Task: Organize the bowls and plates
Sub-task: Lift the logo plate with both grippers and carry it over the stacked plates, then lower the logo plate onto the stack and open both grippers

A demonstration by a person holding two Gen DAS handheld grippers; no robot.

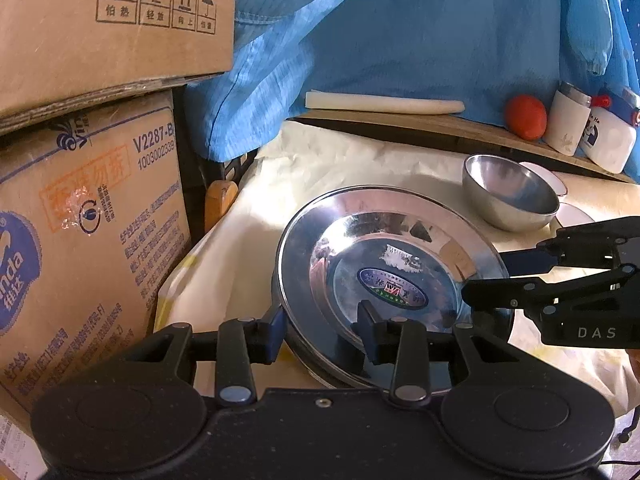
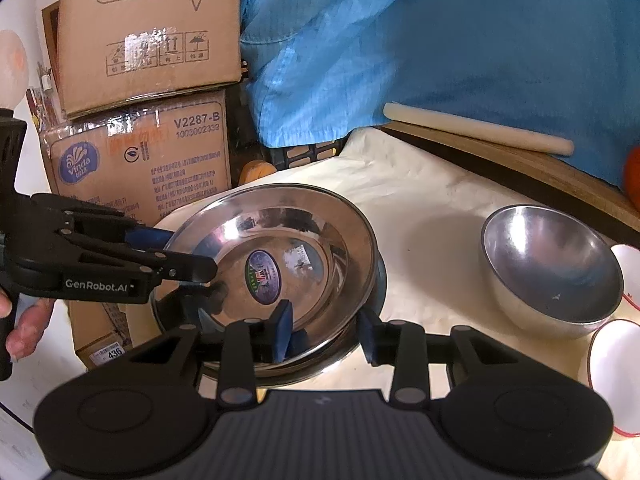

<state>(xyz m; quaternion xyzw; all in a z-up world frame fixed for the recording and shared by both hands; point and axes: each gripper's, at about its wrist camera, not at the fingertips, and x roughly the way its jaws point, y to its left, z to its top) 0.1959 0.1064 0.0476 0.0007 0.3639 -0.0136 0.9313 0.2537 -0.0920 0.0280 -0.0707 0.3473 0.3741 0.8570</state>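
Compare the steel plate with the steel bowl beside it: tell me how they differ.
The steel plate is wide and shallow with a broad flat rim; the steel bowl is narrower, deep and rounded. The plate carries an oval label in its middle; the bowl's inside is bare. Both sets of tongs, left and right, straddle the plate's rim; nothing grips the bowl. Both are shiny metal on the cream cloth.
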